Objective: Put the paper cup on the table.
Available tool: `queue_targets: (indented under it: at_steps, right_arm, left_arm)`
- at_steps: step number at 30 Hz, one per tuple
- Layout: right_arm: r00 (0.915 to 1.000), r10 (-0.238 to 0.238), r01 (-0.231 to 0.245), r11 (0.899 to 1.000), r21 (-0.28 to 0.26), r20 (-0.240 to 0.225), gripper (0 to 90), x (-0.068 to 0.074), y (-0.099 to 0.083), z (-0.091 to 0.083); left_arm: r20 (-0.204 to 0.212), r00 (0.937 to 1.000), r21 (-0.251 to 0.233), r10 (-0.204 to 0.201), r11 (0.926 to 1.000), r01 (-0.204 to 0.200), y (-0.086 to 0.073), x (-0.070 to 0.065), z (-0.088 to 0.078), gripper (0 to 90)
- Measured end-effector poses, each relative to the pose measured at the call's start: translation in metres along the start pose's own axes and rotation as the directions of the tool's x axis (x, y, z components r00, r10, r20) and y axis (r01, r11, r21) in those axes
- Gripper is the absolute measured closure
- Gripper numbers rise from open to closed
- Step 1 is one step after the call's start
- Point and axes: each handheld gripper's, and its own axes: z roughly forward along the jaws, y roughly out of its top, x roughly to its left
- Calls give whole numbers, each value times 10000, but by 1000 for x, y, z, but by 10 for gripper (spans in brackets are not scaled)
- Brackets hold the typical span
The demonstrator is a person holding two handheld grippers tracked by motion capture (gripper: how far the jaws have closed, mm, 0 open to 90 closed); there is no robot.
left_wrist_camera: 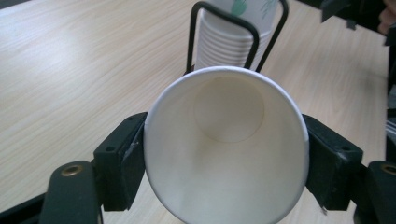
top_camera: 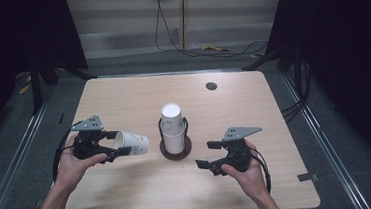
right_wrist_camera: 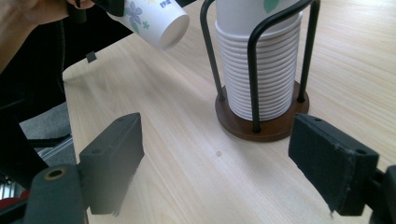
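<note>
While the left tool (top_camera: pixel 107 146) grips a single paper cup (top_camera: pixel 132 143) on its side, mouth toward the tool's camera and base toward the cup stack (top_camera: pixel 173 127), the cup hangs just above the counter (top_camera: pixel 122 97), left of the holder (top_camera: pixel 176 149). Jaws clamped on the cup wall near the rim; the rim looks squeezed slightly oval in the left gripper view (left_wrist_camera: pixel 226 144). Right tool (top_camera: pixel 216 155) jaws apart, empty, low over the counter, right-front of the holder.

Step in hand, as I read it: one cup handled at the stack, either being carried off or about to be set somewhere; can't tell which. To do it well: keep the squeeze light so the rim doesn't crease, turn the wrist to bring the cup upright before lowering, keep clear of the wire loops (right_wrist_camera: pixel 256 56) of the holder. Right tool could steady the wooden base (right_wrist_camera: pixel 266 126) if the stack rocks. Release only once the cup's base sits flat.
</note>
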Motion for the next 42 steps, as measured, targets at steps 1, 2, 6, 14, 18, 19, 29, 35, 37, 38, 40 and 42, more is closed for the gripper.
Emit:
queue_targets:
  at_steps: [1,2,6,14,18,19,29,35,37,38,40,42]
  right_arm:
    - [10000,1,-1,10000,31,14,179,1,-1,-2]
    - [10000,2,-2,10000,75,68,179,1,-3,-3]
    - [9998,55,-56,9999,85,211,184,1,-11,-9]
    - [9995,247,-249,9997,83,215,187,-4,-18,-10]
    - [9997,113,-116,9998,170,204,187,-1,-16,-9]
    - [9997,121,-124,9998,146,208,187,0,-16,-9]
    - [9998,93,-98,9996,262,179,186,0,-17,-4]
    - [9997,101,-108,9994,317,217,183,-2,-19,-3]
    - [9997,91,-99,9994,319,245,182,-1,-19,-3]
    - [9997,84,-92,9995,314,247,182,-1,-19,-3]
    - [9997,92,-99,9995,310,245,182,-1,-19,-3]
    - [9996,128,-136,9994,318,247,182,-1,-19,-3]
  left_arm:
    - [-43,10000,140,-7,9999,7,0,2,1,248]
    - [-160,9999,280,3,9996,1,0,5,2,247]
    - [-457,9989,615,-71,9981,99,3,11,4,247]
    - [-862,9961,1200,190,9927,-86,16,15,8,246]
    - [-1107,9933,1573,334,9874,-156,21,16,9,246]
    - [-1118,9929,1691,393,9854,-200,22,16,9,246]
    - [-1641,9851,2431,504,9700,-92,24,30,7,244]
    - [-1976,9795,2843,401,9586,181,31,38,9,245]
    - [-2006,9788,2925,421,9561,189,34,38,10,245]
    - [-1975,9792,3030,457,9528,167,36,37,11,245]
    - [-1908,9803,3273,505,9448,150,39,37,14,245]
    - [-1853,9812,3611,536,9324,172,42,38,19,245]
